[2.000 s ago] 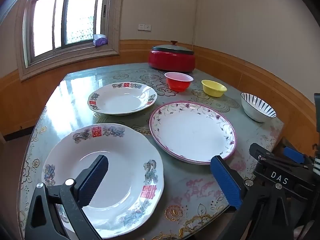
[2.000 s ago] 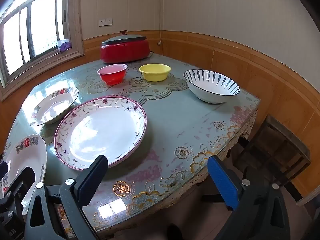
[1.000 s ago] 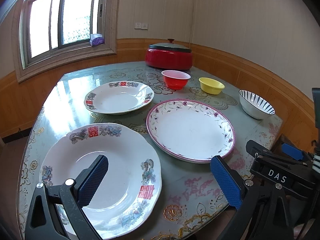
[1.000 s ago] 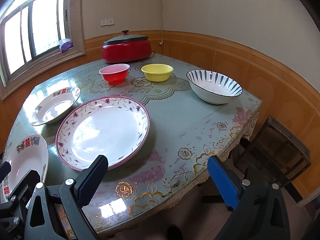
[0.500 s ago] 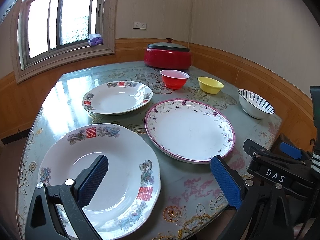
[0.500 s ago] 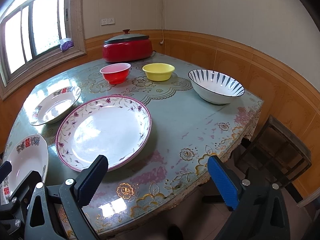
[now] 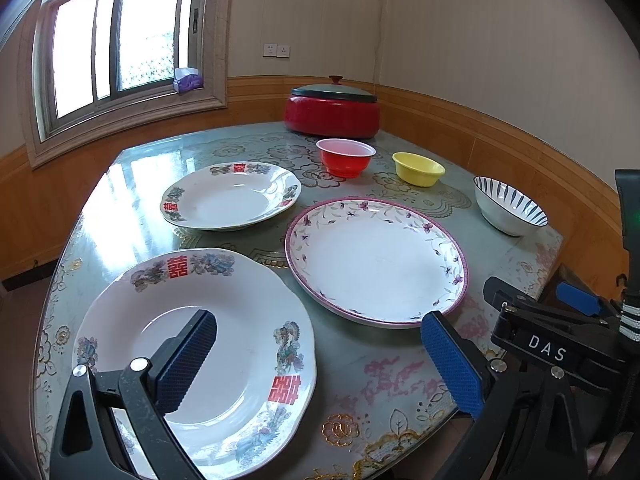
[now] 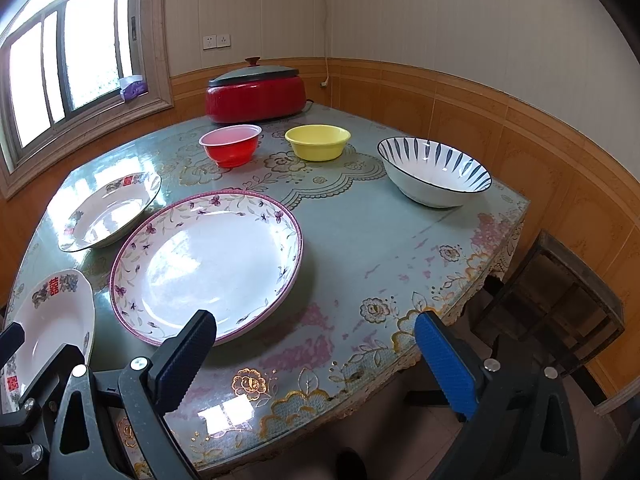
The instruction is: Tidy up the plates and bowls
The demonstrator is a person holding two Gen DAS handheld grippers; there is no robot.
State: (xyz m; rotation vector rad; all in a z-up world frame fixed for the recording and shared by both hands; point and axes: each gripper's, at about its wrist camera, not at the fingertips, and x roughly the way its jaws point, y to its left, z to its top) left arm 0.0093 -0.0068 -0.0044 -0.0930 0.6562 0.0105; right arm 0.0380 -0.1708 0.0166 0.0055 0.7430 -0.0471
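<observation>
Two white plates with red characters lie on the table: a near one (image 7: 224, 344) (image 8: 44, 320) and a far one (image 7: 228, 196) (image 8: 108, 208). A large purple-rimmed floral plate (image 7: 376, 260) (image 8: 208, 256) lies in the middle. Behind stand a red bowl (image 7: 346, 157) (image 8: 231, 146), a yellow bowl (image 7: 418, 168) (image 8: 318, 142) and a blue-striped bowl (image 7: 508, 208) (image 8: 434, 170). My left gripper (image 7: 320, 356) hovers open over the near plate's right part. My right gripper (image 8: 316, 352) is open above the table's front edge, holding nothing.
A red electric pot (image 7: 334, 114) (image 8: 256, 94) with a grey lid stands at the table's far side. A dark wooden stool (image 8: 560, 312) sits right of the table (image 8: 360, 240). A window (image 7: 120, 40) and wood-panelled walls surround the corner.
Both grippers have drifted slightly; the view has shifted a little closer and higher over the table. Nothing on the table has moved and both stay open.
</observation>
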